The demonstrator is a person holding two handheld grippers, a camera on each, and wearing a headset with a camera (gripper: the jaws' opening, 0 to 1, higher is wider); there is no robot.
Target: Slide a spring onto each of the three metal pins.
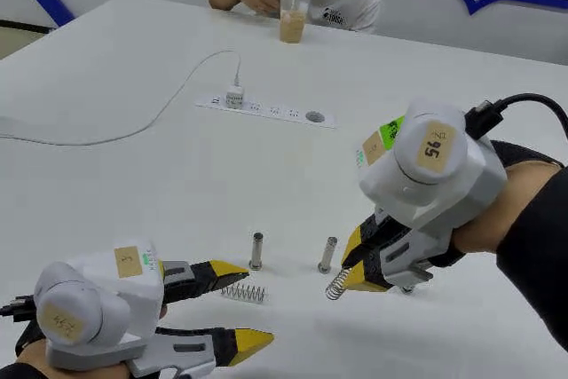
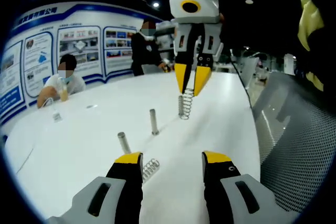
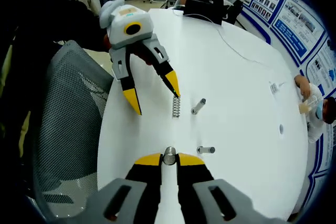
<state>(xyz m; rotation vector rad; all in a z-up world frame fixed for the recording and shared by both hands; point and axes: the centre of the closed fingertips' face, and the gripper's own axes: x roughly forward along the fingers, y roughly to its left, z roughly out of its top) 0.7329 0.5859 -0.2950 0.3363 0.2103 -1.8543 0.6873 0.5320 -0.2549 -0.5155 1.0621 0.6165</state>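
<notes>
Two bare metal pins (image 1: 256,250) (image 1: 328,255) stand upright on the white table (image 1: 177,184). A loose spring (image 1: 243,291) lies flat in front of the left one. My left gripper (image 1: 240,303) is open at the bottom left, its jaws either side of that spring (image 2: 150,167) without touching it. My right gripper (image 1: 348,271) is shut on a second spring (image 1: 337,284), which hangs tilted just right of the right pin. In the right gripper view this spring (image 3: 169,156) is seen end-on between the jaws. The two pins (image 3: 198,106) (image 3: 206,150) lie ahead of it.
A white power strip (image 1: 266,110) with a plugged cable lies mid-table. Beyond it, a person sits at the far edge with a drink cup (image 1: 293,19). A mesh chair (image 2: 294,129) stands beside the table edge near the grippers.
</notes>
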